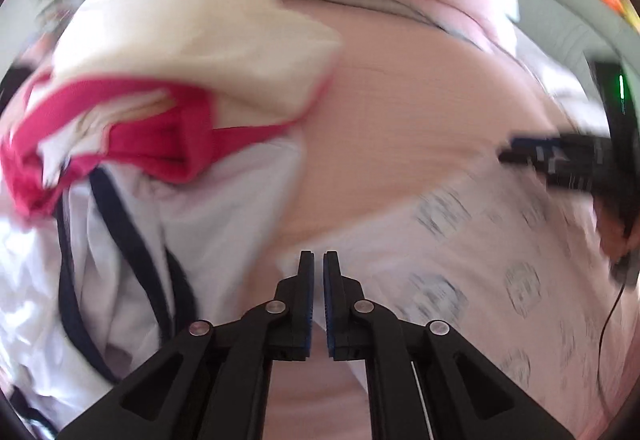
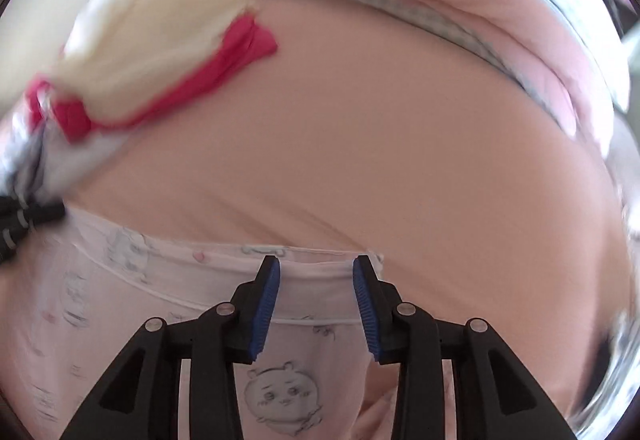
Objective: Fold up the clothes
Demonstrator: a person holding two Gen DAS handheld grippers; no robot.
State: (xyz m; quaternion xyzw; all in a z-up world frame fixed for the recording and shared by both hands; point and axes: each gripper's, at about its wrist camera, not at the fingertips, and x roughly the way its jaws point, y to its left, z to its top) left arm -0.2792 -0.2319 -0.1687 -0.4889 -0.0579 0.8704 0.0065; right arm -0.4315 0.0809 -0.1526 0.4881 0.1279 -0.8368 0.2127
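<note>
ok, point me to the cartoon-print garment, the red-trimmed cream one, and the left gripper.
cartoon-print garment (image 2: 280, 396): right wrist view, printed face.
red-trimmed cream garment (image 1: 192, 40): left wrist view, cream panel.
left gripper (image 1: 319, 260): left wrist view, between fingertips.

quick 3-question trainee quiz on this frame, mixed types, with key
1. True or false: the right gripper has its fingers spread apart over the hem of the pale pink printed garment.
2. Multiple choice: the fingers of the left gripper are A) wide open, B) nearly closed with only a thin gap, C) out of view.
3. Fill in: the cream garment lying on the peach sheet has trim coloured ____.

Key: 1 true; 2 B; 3 red-pink (magenta).
</note>
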